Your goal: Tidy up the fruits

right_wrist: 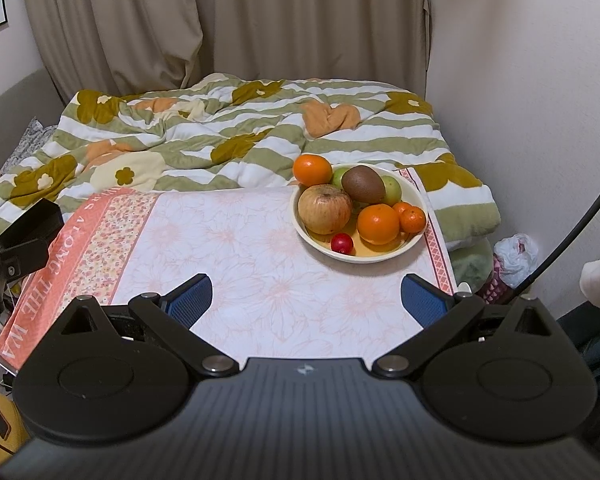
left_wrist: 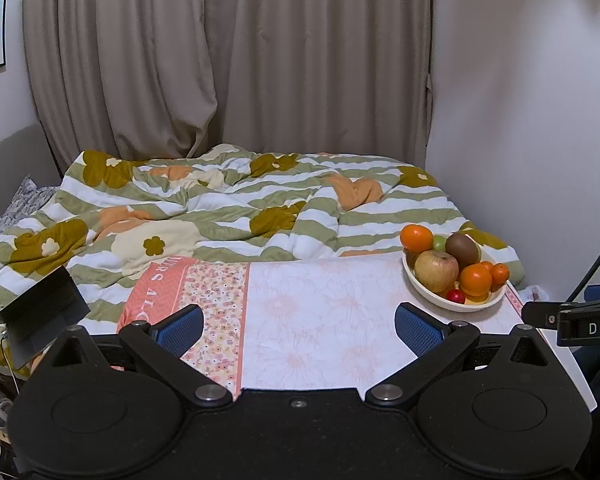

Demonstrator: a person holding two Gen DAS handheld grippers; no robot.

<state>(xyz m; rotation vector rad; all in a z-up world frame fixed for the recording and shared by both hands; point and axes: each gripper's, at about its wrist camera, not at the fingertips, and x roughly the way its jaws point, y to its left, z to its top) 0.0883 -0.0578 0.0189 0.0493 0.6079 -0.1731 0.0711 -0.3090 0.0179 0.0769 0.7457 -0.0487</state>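
Observation:
A cream bowl (right_wrist: 380, 258) of fruit stands at the far right of the cloth-covered table (right_wrist: 260, 248). It holds a yellowish apple (right_wrist: 325, 208), a brown kiwi (right_wrist: 363, 184), several oranges (right_wrist: 378, 224), green fruit (right_wrist: 392, 190) and a small red fruit (right_wrist: 342, 243). The bowl also shows in the left wrist view (left_wrist: 444, 300), ahead and to the right. My left gripper (left_wrist: 298, 328) is open and empty above the near table. My right gripper (right_wrist: 306, 296) is open and empty, just short of the bowl.
A bed with a striped flowered duvet (right_wrist: 220, 136) lies behind the table, with curtains (left_wrist: 220, 60) beyond. A wall (right_wrist: 520, 80) is at the right. A plastic bag (right_wrist: 516, 256) and clutter sit on the floor to the right.

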